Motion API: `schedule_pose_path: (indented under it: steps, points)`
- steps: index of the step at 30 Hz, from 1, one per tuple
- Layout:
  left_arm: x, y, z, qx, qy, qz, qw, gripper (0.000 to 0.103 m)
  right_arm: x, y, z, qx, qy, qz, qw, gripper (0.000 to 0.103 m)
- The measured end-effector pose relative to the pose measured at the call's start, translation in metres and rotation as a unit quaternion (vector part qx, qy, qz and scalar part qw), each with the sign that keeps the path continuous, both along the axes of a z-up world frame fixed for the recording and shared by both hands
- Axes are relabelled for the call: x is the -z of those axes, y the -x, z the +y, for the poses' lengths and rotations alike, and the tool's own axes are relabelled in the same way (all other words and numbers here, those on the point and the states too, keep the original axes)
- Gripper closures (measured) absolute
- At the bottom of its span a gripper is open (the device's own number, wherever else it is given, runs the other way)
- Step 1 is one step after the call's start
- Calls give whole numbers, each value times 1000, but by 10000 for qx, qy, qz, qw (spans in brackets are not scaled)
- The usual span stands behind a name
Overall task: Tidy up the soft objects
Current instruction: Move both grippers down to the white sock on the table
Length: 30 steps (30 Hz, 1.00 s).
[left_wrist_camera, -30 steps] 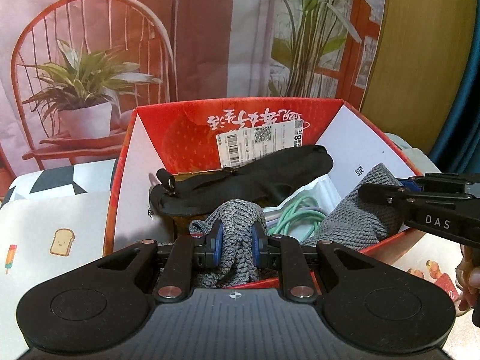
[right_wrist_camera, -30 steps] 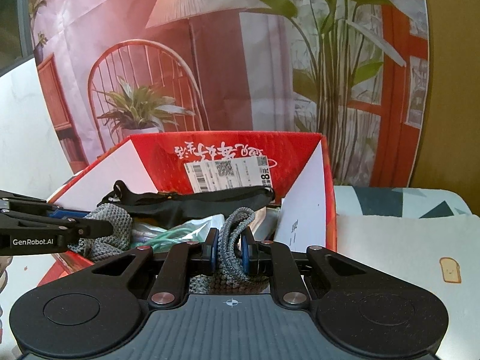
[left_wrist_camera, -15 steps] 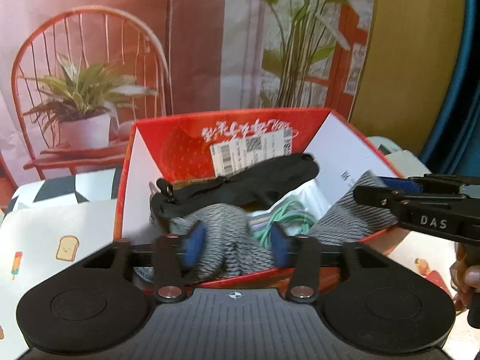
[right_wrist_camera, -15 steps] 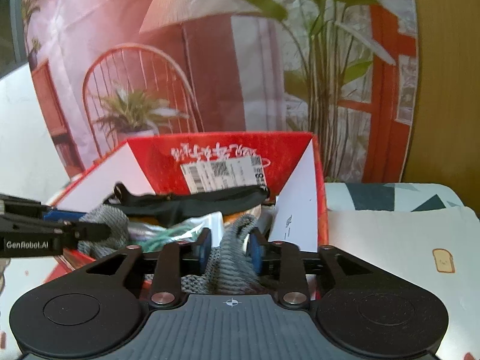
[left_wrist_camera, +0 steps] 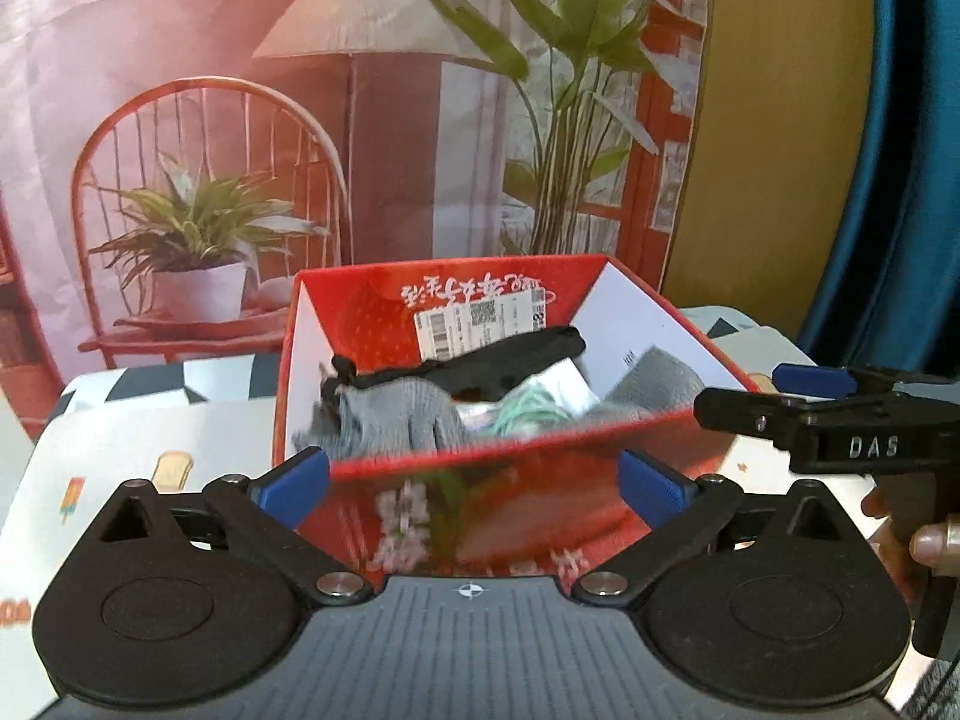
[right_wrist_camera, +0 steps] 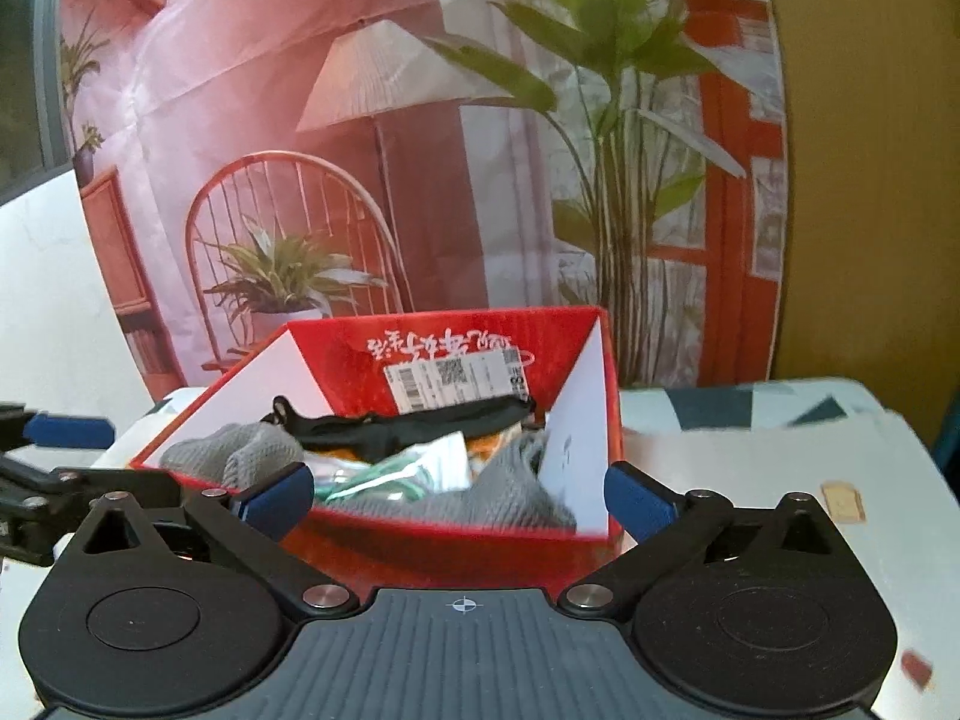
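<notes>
The red box [right_wrist_camera: 456, 546] sat right in front of both grippers, its near wall blocking any low straight-in path. The only way in was over the rim, and the inside was packed: grey knit cloth [right_wrist_camera: 516, 492] along the front, a black strap [right_wrist_camera: 408, 426] across the back, a green cable bag [right_wrist_camera: 414, 468] in between. The left gripper [left_wrist_camera: 474, 483] and right gripper [right_wrist_camera: 459, 495] had just been opening, nothing between the fingers. The table [right_wrist_camera: 750, 438] to the box's right was free.
</notes>
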State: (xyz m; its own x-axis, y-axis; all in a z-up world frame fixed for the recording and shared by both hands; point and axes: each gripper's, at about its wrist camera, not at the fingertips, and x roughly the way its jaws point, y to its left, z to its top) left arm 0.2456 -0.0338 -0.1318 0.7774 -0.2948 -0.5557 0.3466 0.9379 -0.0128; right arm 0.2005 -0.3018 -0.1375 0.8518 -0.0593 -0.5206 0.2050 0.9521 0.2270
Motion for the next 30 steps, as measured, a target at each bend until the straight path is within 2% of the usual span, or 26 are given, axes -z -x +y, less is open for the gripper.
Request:
schedule_pose_path:
  steps: [11,14,21,25,30]
  points:
    - [59,66,15,-15,37,394,9992,0,43,73,36,-37,-505,104,9987,1]
    - [74,73,29,-320,324,569,9973,0,57,95,47,122,-542,111,9984,1]
    - [106,93,58,-1287,827,624,9863,0,87,132,54,355,-34,406,9985,1]
    - [117,95,63,-1430,771,684,9844,1,102,137,43,608,-277,595,9960,9]
    - [120,94,58,-1392,673,567,9863,2,114,136,37,773,-273,607,9948,12]
